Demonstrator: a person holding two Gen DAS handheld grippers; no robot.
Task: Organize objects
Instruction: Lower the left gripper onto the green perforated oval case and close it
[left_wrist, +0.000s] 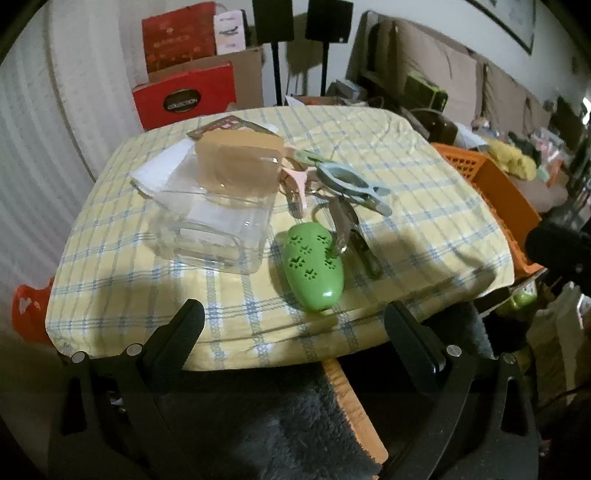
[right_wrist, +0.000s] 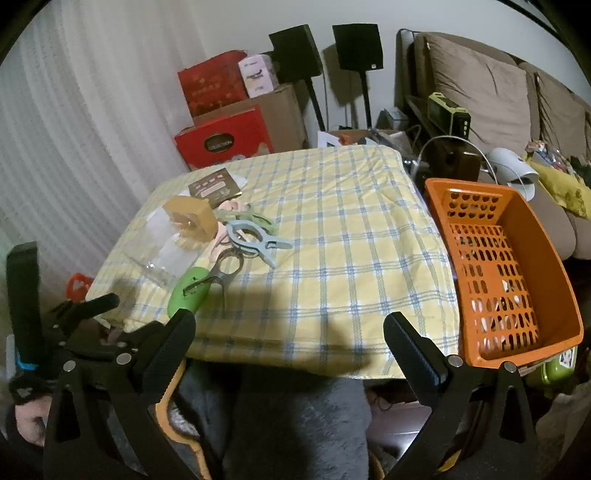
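A yellow plaid cushion-topped table (left_wrist: 406, 177) (right_wrist: 351, 229) carries a pile of small things. A clear jar (left_wrist: 214, 221) (right_wrist: 166, 254) with a tan lid (left_wrist: 236, 162) (right_wrist: 192, 218) lies on its side. Beside it are a green oval case with paw-print holes (left_wrist: 314, 269) (right_wrist: 188, 291), a metal tool (left_wrist: 347, 229) (right_wrist: 225, 269), a blue clip (left_wrist: 351, 184) (right_wrist: 255, 240), and pink and green clips (left_wrist: 299, 181) (right_wrist: 240, 214). An orange basket (right_wrist: 517, 266) (left_wrist: 491, 184) stands at the table's right. My left gripper (left_wrist: 295, 325) hangs open before the near edge, in front of the green case. My right gripper (right_wrist: 290, 328) is open too, holding nothing.
Red boxes (right_wrist: 225, 140) and a cardboard box (right_wrist: 280, 107) stand behind the table, with two black speakers on stands (right_wrist: 358, 48). A sofa with cushions (right_wrist: 480, 85) fills the right. A brown card (right_wrist: 216, 186) and white paper (left_wrist: 162, 170) lie at the table's far left. A grey fleece lap (right_wrist: 295, 424) is below.
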